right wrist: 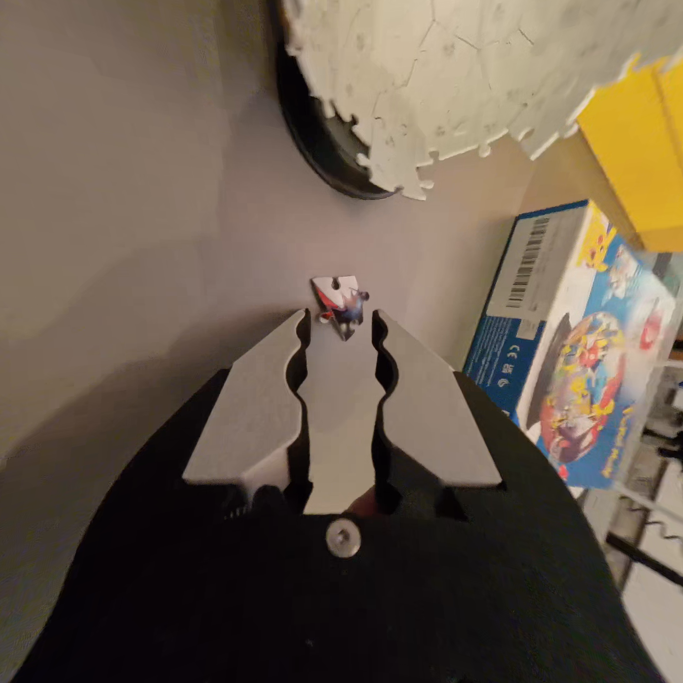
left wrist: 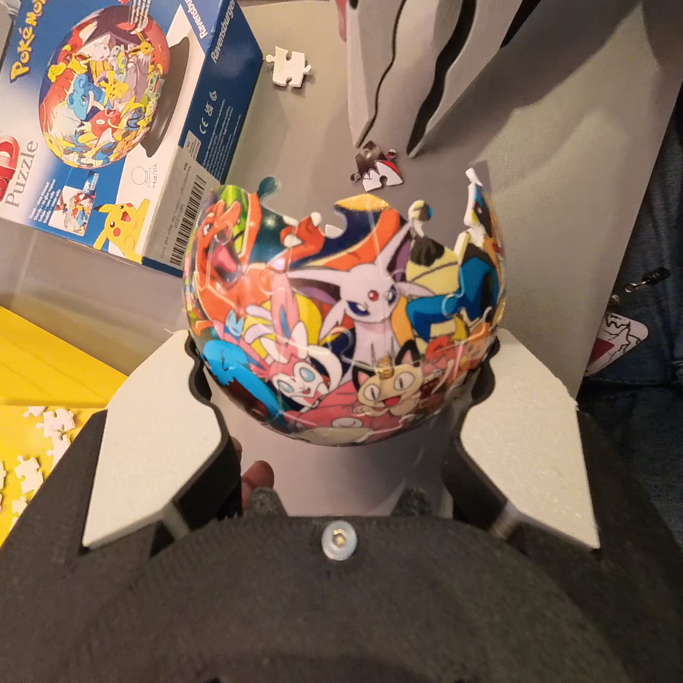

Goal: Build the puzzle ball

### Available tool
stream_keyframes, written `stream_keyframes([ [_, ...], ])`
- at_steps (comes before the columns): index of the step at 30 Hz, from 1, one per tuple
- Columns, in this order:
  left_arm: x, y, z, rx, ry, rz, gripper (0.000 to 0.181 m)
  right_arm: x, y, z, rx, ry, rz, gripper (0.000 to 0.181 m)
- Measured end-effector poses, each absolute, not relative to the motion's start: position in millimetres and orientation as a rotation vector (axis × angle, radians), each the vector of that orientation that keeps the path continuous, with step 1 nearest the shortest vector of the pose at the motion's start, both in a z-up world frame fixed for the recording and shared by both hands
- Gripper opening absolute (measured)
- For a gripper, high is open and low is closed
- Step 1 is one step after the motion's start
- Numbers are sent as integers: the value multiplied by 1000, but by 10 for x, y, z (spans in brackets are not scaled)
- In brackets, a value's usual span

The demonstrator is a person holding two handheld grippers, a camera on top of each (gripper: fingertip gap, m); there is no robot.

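My left gripper (left wrist: 342, 343) is shut on the partly built puzzle ball (left wrist: 343, 295), a colourful cartoon shell with a jagged open top edge. Its white inside (right wrist: 443, 92) fills the top of the right wrist view. A loose coloured piece (right wrist: 338, 306) with red, white and dark print lies flat on the grey table (right wrist: 148, 221). My right gripper (right wrist: 340, 314) is open, with its tips just short of that piece, one on each side of its near end. The left wrist view shows the right gripper (left wrist: 386, 149) pointing down just above the same piece (left wrist: 377, 172).
The blue puzzle box (left wrist: 111, 111) lies at the left, also in the right wrist view (right wrist: 573, 351). A white face-down piece (left wrist: 290, 66) lies beside it. A yellow tray (left wrist: 44, 369) with several white pieces sits at the lower left. A dark sleeve (left wrist: 635, 332) is at the right. The tips of one gripper are about 15 centimeters away from the tips of the other.
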State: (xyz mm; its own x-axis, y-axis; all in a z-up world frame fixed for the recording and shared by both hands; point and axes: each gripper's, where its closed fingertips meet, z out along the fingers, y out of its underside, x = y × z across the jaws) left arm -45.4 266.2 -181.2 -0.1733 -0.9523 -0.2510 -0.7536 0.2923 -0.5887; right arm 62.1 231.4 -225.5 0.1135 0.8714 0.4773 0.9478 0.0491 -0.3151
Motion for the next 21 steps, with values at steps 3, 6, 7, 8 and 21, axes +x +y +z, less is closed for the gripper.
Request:
stream_keyframes([
  [3,-457,2658,-1812,-1518,1988,-445,138,602,2404,-2275,-1891,-1690,-95,27],
  [6,-448,2652,-1812,-1517,1989,-449,138,563,2450,-2324,-1997,-1620,101,15],
  [7,-448,2651,-1812,-1515,1990,-448,138,547,2478,-2320,-2006,-1598,159,11],
  [8,-448,2651,-1812,-1516,1989,-448,138,541,2516,-2317,-2022,-1569,210,10],
  [21,-455,2660,-1814,-1517,1987,-454,138,603,2555,-2114,-2155,-1273,466,0],
])
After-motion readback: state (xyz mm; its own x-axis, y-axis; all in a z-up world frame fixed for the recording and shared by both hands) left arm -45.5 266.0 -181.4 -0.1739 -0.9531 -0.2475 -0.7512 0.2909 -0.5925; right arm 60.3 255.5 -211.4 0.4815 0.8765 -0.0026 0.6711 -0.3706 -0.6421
